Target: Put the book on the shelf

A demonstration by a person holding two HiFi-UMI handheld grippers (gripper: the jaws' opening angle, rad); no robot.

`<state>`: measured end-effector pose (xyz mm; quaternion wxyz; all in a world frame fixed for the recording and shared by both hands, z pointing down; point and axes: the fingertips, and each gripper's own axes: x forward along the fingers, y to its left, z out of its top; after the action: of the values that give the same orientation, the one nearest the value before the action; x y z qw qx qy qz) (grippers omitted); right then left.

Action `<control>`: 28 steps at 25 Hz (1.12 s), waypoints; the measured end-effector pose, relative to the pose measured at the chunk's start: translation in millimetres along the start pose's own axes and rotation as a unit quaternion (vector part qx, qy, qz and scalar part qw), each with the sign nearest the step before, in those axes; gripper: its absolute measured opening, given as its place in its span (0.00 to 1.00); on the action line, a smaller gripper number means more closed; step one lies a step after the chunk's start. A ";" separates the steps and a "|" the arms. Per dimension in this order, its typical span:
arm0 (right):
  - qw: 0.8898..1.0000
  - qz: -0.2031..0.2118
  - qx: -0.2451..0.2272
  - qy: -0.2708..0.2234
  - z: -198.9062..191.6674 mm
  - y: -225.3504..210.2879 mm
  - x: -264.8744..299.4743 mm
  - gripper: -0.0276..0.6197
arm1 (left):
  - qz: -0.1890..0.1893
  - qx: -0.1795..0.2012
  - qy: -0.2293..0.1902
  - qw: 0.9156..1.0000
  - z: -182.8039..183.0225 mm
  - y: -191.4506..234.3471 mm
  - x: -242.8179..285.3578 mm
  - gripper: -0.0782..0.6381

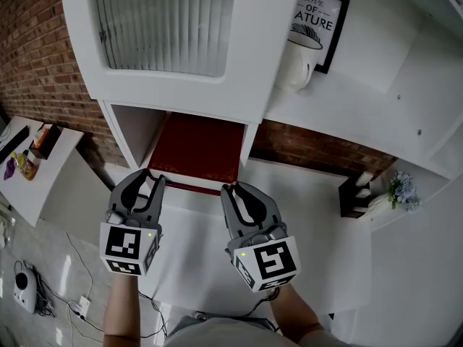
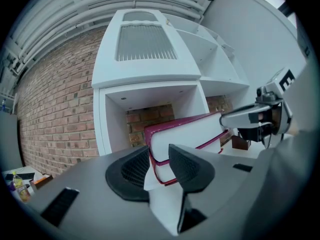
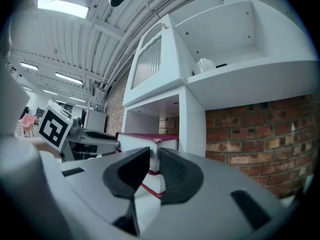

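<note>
A dark red book (image 1: 195, 149) lies flat on the white ledge (image 1: 195, 223), its far part inside the open shelf compartment (image 1: 135, 132) under the cabinet. My left gripper (image 1: 148, 176) is open at the book's near left corner, and my right gripper (image 1: 236, 188) stands at the near right corner with a narrow gap. Both point level at the book's near edge. In the left gripper view the book (image 2: 192, 133) shows its white pages beyond the jaws of the left gripper (image 2: 155, 160). The right gripper view shows the book's (image 3: 142, 136) corner just past the right gripper (image 3: 154, 156).
A ribbed-glass cabinet door (image 1: 166, 20) hangs above the compartment. A white mug (image 1: 296, 67) and a framed picture (image 1: 320, 20) sit on the upper right shelf. A dark holder (image 1: 354, 194) and flowers (image 1: 402, 190) stand at right. A side table (image 1: 36, 150) and cables (image 1: 51, 295) lie left.
</note>
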<state>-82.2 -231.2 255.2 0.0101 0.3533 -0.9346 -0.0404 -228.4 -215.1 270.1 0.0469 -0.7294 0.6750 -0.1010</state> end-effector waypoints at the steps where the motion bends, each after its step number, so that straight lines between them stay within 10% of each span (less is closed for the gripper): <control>1: 1.000 -0.002 0.001 -0.001 -0.4 -0.7 0.8 0.15 | -0.002 -0.002 0.004 1.000 -1.0 -0.3 1.0 0.29; 28: 0.999 0.034 0.016 -0.013 13.8 45.6 -23.8 0.06 | 0.010 -0.005 -0.066 0.998 17.8 -2.3 -57.0 0.13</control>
<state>-95.1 -180.5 245.5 -0.0068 0.3210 -0.9466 -0.0296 -226.3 -159.4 248.4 0.0888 -0.7276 0.6785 -0.0485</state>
